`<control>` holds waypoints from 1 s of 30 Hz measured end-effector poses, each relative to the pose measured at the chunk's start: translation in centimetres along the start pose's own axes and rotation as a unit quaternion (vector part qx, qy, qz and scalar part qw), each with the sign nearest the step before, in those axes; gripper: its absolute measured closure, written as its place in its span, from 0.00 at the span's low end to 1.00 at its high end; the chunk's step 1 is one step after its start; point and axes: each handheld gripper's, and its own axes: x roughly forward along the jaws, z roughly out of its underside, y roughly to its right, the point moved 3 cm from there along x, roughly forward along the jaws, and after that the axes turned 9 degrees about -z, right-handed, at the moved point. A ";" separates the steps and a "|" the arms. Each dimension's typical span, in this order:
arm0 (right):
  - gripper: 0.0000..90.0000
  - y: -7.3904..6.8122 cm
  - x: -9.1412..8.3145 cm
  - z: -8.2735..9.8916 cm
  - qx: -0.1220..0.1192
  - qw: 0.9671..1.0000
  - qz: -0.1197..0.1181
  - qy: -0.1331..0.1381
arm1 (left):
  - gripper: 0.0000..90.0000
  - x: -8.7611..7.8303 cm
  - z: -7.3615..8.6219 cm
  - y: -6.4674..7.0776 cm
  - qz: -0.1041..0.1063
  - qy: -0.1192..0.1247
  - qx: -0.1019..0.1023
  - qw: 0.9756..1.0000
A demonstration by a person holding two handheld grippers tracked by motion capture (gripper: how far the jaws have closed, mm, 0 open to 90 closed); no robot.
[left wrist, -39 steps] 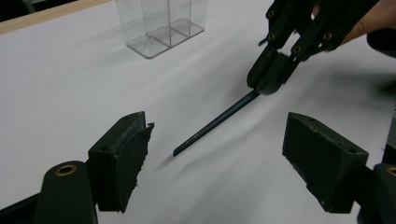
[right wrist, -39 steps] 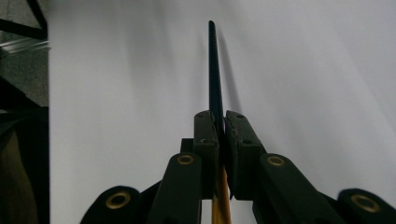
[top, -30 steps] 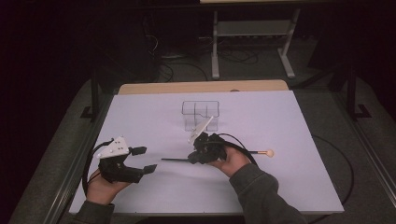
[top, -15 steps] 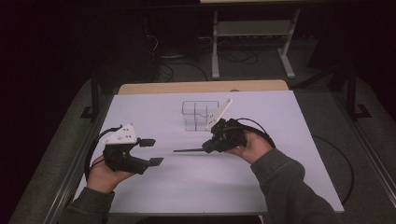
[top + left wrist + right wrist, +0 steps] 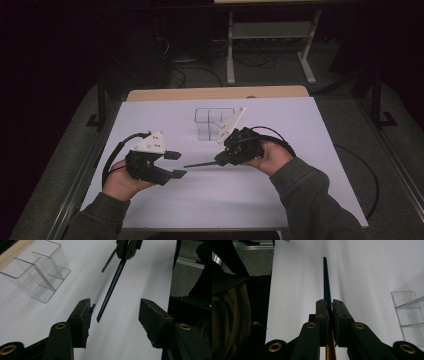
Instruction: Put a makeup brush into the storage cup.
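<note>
Above counter (image 5: 150,210), mid-handover:
Right tool (image 5: 220,159): clamped on dark pencil (image 5: 200,163)
Left tool (image 5: 176,164): jaws closing, not gripping
Left to do: take pencil, reach clear organizer (image 5: 212,124)

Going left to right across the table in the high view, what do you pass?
Left gripper, jaws apart and just closing with nothing between them → dark pencil → right gripper, shut on the pencil. The clear organizer sits farther back, overlapping these.
</note>
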 end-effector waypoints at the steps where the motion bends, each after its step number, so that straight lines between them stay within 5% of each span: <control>1: 0.92 -0.1 0.2 0.1 -0.002 1.000 0.000 -0.002 | 0.50 0.3 0.0 0.2 0.004 -0.004 0.003 1.000; 12: 0.92 -0.8 1.4 0.0 -0.011 1.000 -0.025 -0.008 | 0.60 3.0 -0.2 0.8 0.040 -0.046 0.041 0.997; 30: 0.92 -1.4 2.1 -0.5 -0.033 0.999 -0.040 -0.016 | 0.80 4.9 0.1 1.4 0.082 -0.088 0.054 0.991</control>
